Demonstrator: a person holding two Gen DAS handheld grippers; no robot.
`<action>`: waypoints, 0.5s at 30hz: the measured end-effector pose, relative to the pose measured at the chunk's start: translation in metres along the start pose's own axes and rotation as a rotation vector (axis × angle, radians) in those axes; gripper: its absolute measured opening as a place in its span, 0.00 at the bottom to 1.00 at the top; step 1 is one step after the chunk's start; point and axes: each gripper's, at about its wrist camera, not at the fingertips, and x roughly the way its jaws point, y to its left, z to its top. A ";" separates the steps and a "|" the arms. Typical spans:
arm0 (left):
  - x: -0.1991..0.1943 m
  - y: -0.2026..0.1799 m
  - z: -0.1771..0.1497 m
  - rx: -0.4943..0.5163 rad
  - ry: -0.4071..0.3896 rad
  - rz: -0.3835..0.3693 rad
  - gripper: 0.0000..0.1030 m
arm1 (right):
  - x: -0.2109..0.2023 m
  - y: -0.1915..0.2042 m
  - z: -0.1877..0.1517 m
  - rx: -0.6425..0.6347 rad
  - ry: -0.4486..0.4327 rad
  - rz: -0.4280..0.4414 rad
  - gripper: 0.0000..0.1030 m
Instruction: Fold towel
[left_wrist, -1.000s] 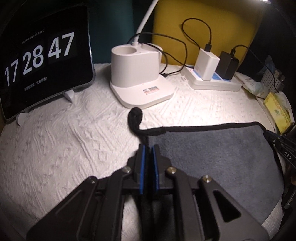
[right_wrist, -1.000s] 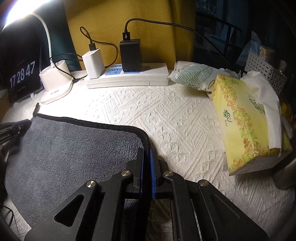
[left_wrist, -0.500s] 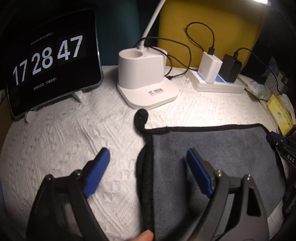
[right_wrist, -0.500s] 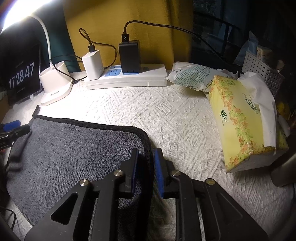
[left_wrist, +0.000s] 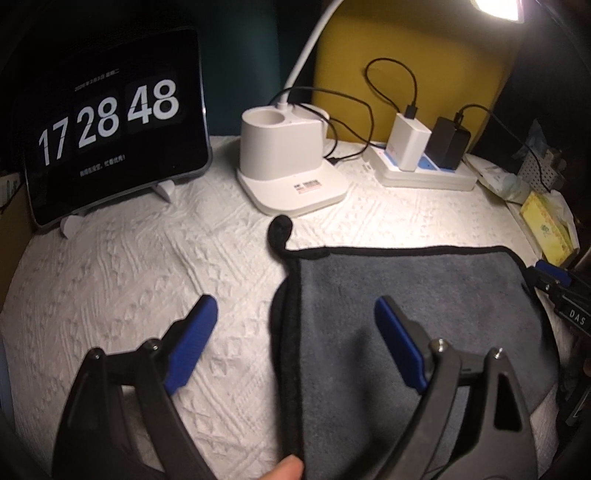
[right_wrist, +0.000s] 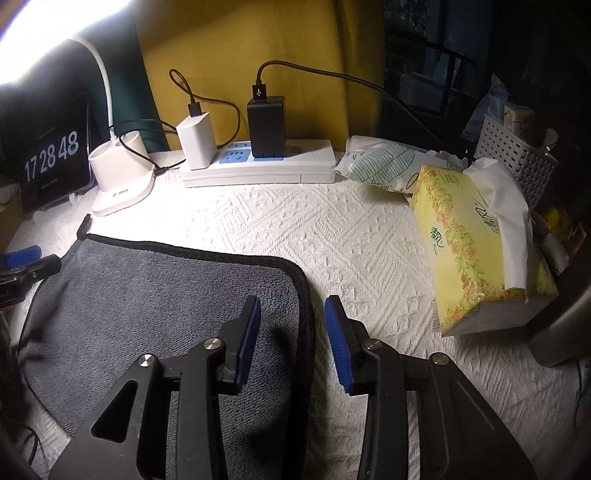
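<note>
In the left wrist view, the left gripper (left_wrist: 293, 325) hangs over the left edge of the grey towel (left_wrist: 413, 306), its jaws spread wide and holding nothing. One blue pad sits above the bare white tablecloth (left_wrist: 147, 266), the other above the grey cloth, with the towel's black-bound edge running between them. The towel lies flat on the tablecloth, and a black hanging loop (left_wrist: 279, 230) sticks out from its far left corner, just short of the white lamp base (left_wrist: 291, 166). A clock screen (left_wrist: 110, 129) reading 17 28 48 stands at the far left. A power strip (left_wrist: 424, 173) with a white and a black charger sits behind the towel to the right. A fingertip (left_wrist: 286, 467) shows at the bottom edge, near the towel's border. The tip of the right gripper shows at the right edge of the towel.

In the right wrist view, the right gripper (right_wrist: 292, 339) is over the towel's (right_wrist: 166, 295) right edge with its jaws partly open and nothing between the pads; the black border passes through the gap. The left pad is over grey cloth, the right pad over the tablecloth (right_wrist: 351, 240). A yellow tissue pack (right_wrist: 469, 247) lies to the right, well apart from the towel, with a white basket (right_wrist: 513, 158) behind it. The power strip (right_wrist: 258, 166) and lamp base (right_wrist: 122, 177) line the back.
</note>
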 end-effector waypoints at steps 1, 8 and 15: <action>-0.003 -0.001 -0.001 0.002 -0.002 -0.001 0.88 | -0.002 0.000 0.000 0.001 -0.002 0.003 0.45; -0.021 -0.005 -0.005 0.001 -0.018 -0.045 0.90 | -0.017 0.004 -0.002 0.001 -0.023 0.004 0.55; -0.035 -0.011 -0.012 0.009 -0.028 -0.063 0.90 | -0.034 0.010 -0.005 -0.004 -0.040 0.008 0.55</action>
